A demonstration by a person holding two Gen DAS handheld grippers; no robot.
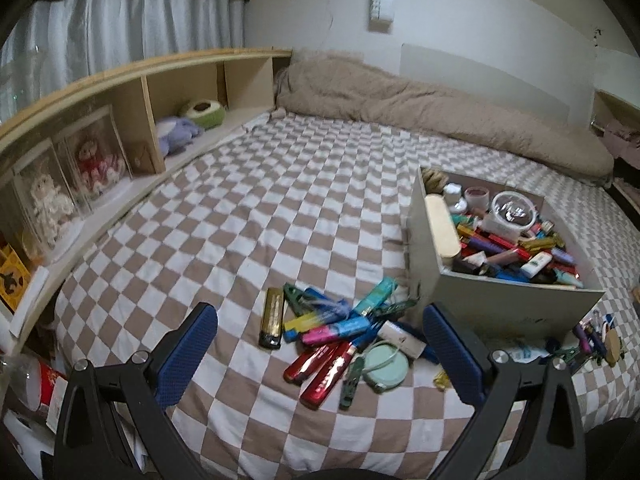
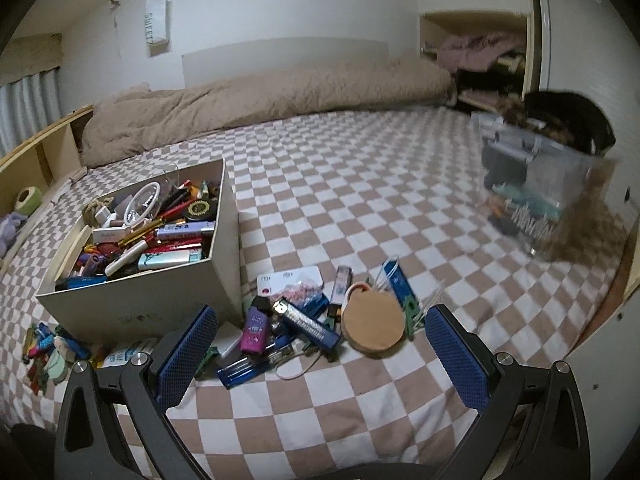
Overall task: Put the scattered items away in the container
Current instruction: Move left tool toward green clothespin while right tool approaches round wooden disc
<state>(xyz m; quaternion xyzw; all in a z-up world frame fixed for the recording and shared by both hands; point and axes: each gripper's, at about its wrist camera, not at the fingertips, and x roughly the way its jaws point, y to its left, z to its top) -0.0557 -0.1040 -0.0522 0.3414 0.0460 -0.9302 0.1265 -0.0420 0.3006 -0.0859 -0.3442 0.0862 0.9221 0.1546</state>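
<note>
- Presently left gripper spread wide, empty; lighter pile between its fingers, box ahead-right.
- Right gripper likewise agape, empty; wooden disc just ahead.

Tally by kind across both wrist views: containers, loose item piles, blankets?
Containers: 2, white box and clear bin
Loose piles: 2, mint-compact pile and tan-disc pile
Blankets: 1, tan blanket
Total: 5
</note>
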